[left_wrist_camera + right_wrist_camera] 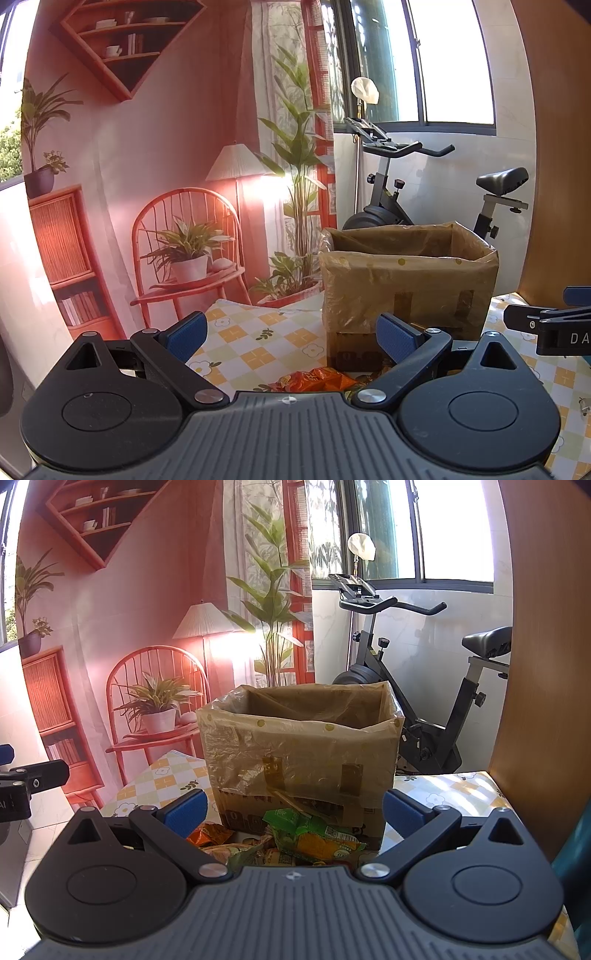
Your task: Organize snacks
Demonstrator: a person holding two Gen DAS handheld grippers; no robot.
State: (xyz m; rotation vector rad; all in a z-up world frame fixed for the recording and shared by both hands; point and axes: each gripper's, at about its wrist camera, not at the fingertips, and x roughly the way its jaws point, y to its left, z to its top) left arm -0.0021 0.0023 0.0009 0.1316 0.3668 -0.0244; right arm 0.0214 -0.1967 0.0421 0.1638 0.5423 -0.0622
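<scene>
A cardboard box (406,284) lined with a clear plastic bag stands open on the checked tablecloth (255,339); it also shows in the right wrist view (299,749). A pile of snack packets lies in front of it: an orange packet (317,380), and in the right wrist view a green packet (310,834) and an orange one (208,832). My left gripper (291,334) is open and empty, above the packets. My right gripper (293,812) is open and empty, over the pile and facing the box. Each gripper's tip shows at the edge of the other's view.
An exercise bike (417,686) stands behind the table by the window. A printed backdrop (155,166) of a room hangs to the left. A wooden panel (543,664) rises at the right. The table's far edge runs just behind the box.
</scene>
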